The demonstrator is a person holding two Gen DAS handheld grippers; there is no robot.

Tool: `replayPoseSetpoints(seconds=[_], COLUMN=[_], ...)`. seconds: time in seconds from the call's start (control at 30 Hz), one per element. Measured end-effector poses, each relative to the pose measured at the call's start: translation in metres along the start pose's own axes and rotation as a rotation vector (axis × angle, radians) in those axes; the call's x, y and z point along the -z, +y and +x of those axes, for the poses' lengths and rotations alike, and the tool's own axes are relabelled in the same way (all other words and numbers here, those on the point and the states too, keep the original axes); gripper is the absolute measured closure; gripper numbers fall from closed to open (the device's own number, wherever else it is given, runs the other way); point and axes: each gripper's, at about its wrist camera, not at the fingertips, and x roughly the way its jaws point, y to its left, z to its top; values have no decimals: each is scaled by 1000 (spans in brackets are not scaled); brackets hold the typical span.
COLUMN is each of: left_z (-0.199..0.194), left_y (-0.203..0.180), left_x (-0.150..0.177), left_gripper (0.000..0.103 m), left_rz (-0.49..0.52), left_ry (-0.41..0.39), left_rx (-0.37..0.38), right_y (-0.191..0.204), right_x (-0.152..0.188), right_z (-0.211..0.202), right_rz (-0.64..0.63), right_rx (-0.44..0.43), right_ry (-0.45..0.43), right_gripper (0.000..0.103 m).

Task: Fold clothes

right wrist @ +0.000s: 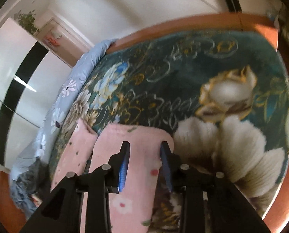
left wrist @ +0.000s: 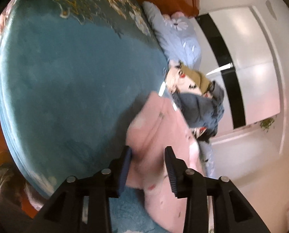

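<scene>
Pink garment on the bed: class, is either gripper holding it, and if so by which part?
Neither holds it. The left gripper and right gripper are both open above the pink garment.

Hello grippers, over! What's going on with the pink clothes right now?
Left gripper open, right gripper open, neither gripping. Pink garment lying on the blanket, part folded. Pile of clothes beside it, not blocking.

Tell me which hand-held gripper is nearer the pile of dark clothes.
Left, probably. The left hand-held gripper sits over the pink garment, just short of the pile. The right hand-held gripper has it far off at its left edge.
</scene>
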Motion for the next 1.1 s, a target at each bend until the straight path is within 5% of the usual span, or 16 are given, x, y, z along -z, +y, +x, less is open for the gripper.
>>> replayPoseSetpoints(seconds=[0.13,0.3,0.43,0.63,0.73,0.8,0.83,0.97,1.1], left_z=[5,10,4,14,18,17,16,8,19], left_y=[9,23,27,28,17,11,8,-15,-60], left_x=[-2,3,1,4,6,5,4,2,16], left_gripper=[58,58,55,54,57,77,78,82,82], left_rz=[-28,-73,-104,-156,-130,-106,-90,8,168], left_ry=[27,71,65,109,105,90,77,32,85], left_rx=[-21,-59,-56,-23,-7,-11,-13,42,153], right_y=[51,144,230,327,351,358,359,354,341], right_x=[21,75,143,286,353,383,393,399,375], right_z=[-1,6,9,17,13,9,8,13,36], right_rz=[-149,-360,-574,-819,-892,-929,-944,-958,-877], right_rx=[-20,-181,-349,-630,-719,-754,-768,-777,-710], right_ry=[0,86,151,408,526,573,587,607,592], right_gripper=[67,62,57,51,51,51,51,51,51])
